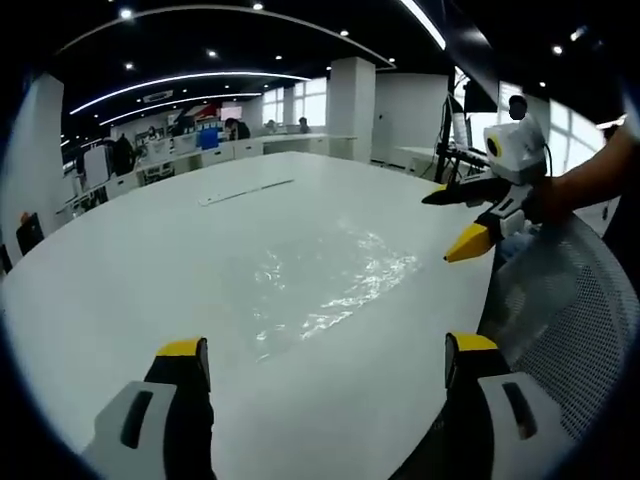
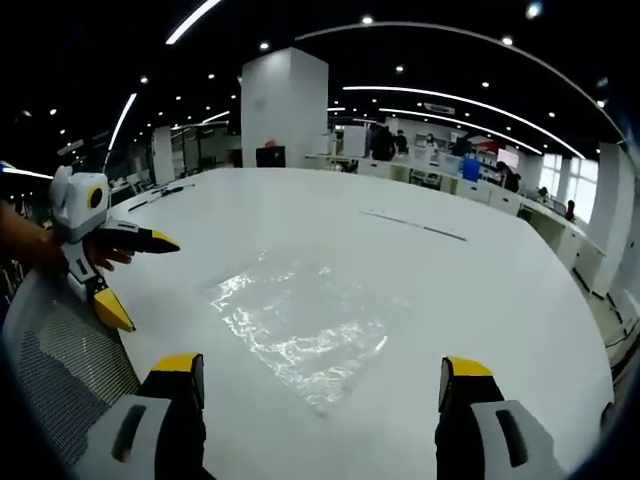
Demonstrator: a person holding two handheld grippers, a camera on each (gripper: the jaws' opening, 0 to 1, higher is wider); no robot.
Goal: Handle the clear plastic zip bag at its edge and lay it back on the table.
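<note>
We see both grippers with jaws spread wide and nothing between them — the left gripper (image 1: 325, 365) and the right gripper (image 2: 318, 382) each hang above the white table (image 1: 120, 260). The bag (image 2: 300, 325) lies flat and crinkled on the table ahead of both, touching neither. Beside the table's near edge stands a mesh chair (image 1: 560, 300) — grey, partly under the right gripper.
</note>
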